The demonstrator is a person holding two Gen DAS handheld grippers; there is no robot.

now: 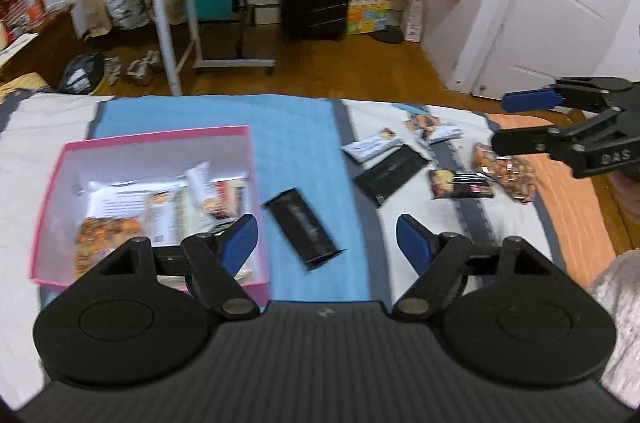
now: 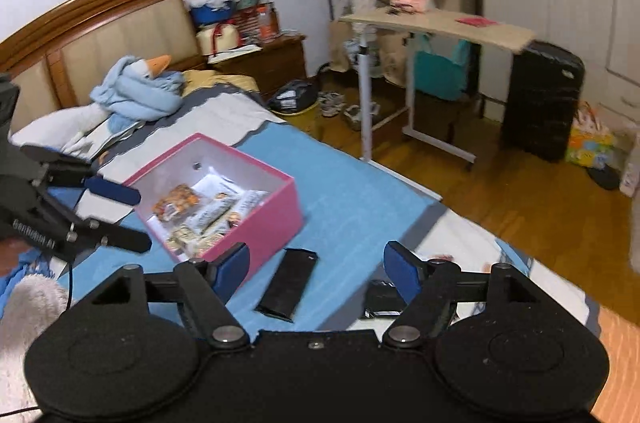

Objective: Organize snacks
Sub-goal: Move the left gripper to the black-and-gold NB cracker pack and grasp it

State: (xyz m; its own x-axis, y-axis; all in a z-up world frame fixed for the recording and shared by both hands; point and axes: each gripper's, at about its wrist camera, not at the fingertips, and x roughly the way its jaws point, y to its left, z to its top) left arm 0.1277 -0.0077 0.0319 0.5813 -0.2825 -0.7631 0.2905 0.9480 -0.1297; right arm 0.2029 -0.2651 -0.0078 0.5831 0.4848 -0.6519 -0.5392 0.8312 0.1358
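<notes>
Both the left gripper (image 1: 326,243) and right gripper (image 2: 316,269) hang released, nothing between the pads. Black snack packet (image 1: 304,229) lies flat on the bed just beside the pink box (image 1: 256,223). Looks light, crinkly, probably slippery, so I'd pinch a short sealed end. More packets (image 1: 460,183) lie beyond the box.

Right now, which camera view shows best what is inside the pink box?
The left wrist view. It looks down into the pink box, so the snack packets on its floor show, though its own finger covers the near corner. The right wrist view shows the same box smaller and more from the side, with fewer packets visible.
</notes>
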